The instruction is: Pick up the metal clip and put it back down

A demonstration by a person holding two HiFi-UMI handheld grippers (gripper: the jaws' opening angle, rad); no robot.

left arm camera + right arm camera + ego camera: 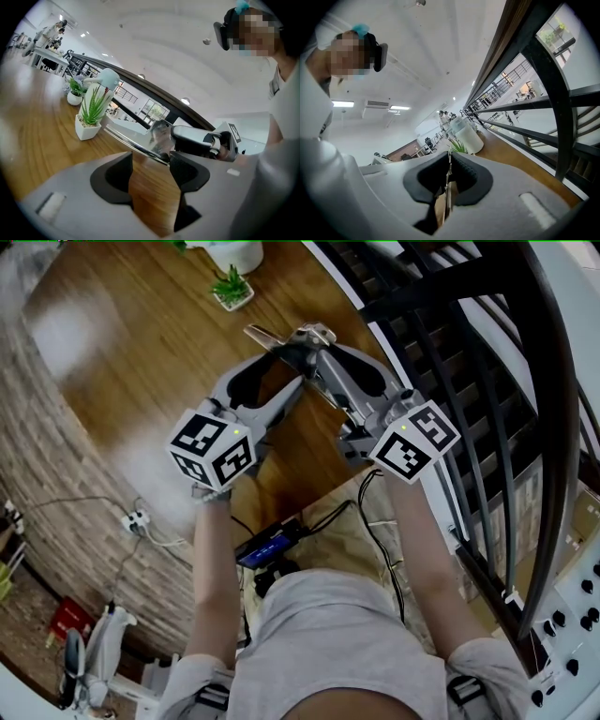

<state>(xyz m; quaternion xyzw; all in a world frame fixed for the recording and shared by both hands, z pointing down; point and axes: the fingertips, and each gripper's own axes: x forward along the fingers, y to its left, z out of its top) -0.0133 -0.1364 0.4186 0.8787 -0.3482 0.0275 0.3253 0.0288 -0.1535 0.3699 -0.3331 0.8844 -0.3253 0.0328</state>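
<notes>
The metal clip (pixel 277 335) is a long shiny strip held above the wooden table (pixel 141 352). My right gripper (pixel 319 341) is shut on one end of it; in the right gripper view the clip (pixel 449 187) shows edge-on as a thin blade pinched between the black pads, at the right gripper (pixel 450 161). My left gripper (pixel 292 362) stands open right beside it. In the left gripper view the clip (pixel 136 140) runs across just past the tips of the left gripper (pixel 151 161), whose pads do not press on it, and the right gripper's fingers (pixel 197 140) reach in from the right.
A small plant in a square white pot (pixel 232 287) and a round white pot (pixel 234 251) stand at the table's far side. A black railing (pixel 450 352) runs along the right. Cables and a power strip (pixel 136 519) lie on the floor by the brick-faced table edge.
</notes>
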